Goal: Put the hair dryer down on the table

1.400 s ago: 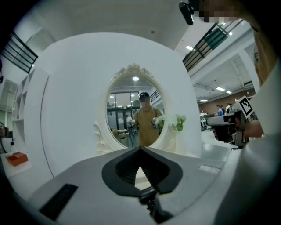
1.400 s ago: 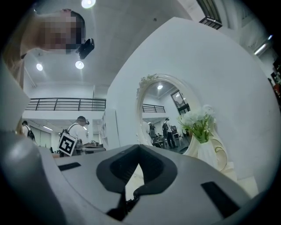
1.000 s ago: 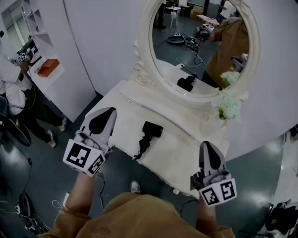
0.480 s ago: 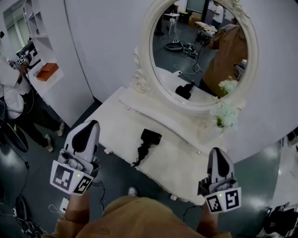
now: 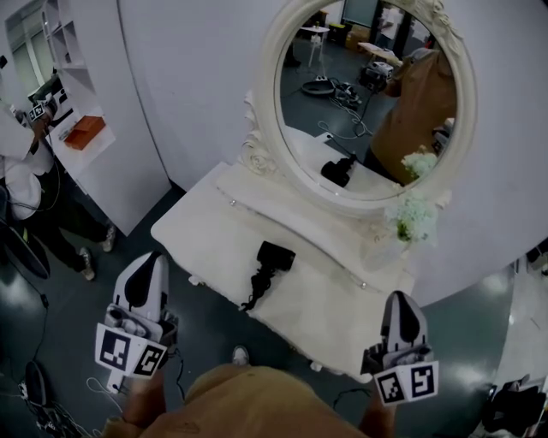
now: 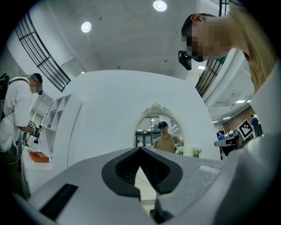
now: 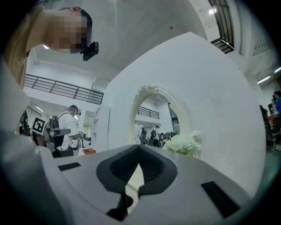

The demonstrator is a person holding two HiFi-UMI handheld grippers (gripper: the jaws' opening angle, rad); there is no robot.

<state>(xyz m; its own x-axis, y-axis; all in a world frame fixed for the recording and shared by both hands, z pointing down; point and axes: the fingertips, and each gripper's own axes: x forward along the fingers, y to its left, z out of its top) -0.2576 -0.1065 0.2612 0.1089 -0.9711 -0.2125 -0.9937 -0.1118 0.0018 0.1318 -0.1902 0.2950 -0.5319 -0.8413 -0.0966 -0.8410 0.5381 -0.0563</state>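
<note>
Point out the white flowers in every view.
Head view: white flowers right of centre, at the lower right edge of the oval mirror.
Left gripper view: flowers just right of centre, beside the mirror.
Right gripper view: flowers right of centre, beside the mirror.
Shared landmark: the oval mirror.

One hair dryer (image 5: 268,263) — two tongs (image 5: 152,260) (image 5: 401,299)

a curved white wall (image 5: 197,77) carries an oval mirror in an ornate white frame (image 5: 368,94). dark glossy floor (image 5: 60,316) lies near, white open shelving (image 5: 60,43) stands far left, round ceiling lights (image 6: 160,5) glow overhead.
</note>
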